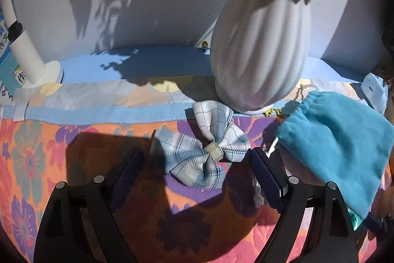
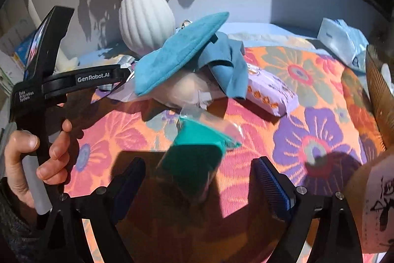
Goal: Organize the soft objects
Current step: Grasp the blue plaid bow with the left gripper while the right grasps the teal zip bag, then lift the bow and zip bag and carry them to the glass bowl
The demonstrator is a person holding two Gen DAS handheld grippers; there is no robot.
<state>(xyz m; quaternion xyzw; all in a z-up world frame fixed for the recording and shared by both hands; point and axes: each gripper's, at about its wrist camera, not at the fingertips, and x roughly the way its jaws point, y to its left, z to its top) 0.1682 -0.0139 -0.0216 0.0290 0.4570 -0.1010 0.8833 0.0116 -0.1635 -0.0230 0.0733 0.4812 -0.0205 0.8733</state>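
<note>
A blue-and-white plaid fabric bow point(image 1: 202, 154) lies on the floral tablecloth point(image 1: 37, 154), just ahead of and between the fingertips of my open left gripper point(image 1: 197, 171). Its pads do not touch the bow. A teal soft block in clear wrap point(image 2: 197, 152) lies between the fingers of my open right gripper point(image 2: 200, 184), with gaps on both sides. A blue pouch point(image 2: 177, 51) rests on a cream soft thing point(image 2: 182, 88), with a grey-blue cloth point(image 2: 226, 65) beside it. The same blue pouch point(image 1: 339, 139) shows right of the bow.
A white ribbed vase point(image 1: 261, 53) with flowers stands behind the bow near the wall. A purple packet point(image 2: 270, 93) and a white tissue pack point(image 2: 342, 41) lie to the right. A hand point(image 2: 37, 154) holds the left tool at the left edge. A printed paper item point(image 2: 376, 201) is at the right.
</note>
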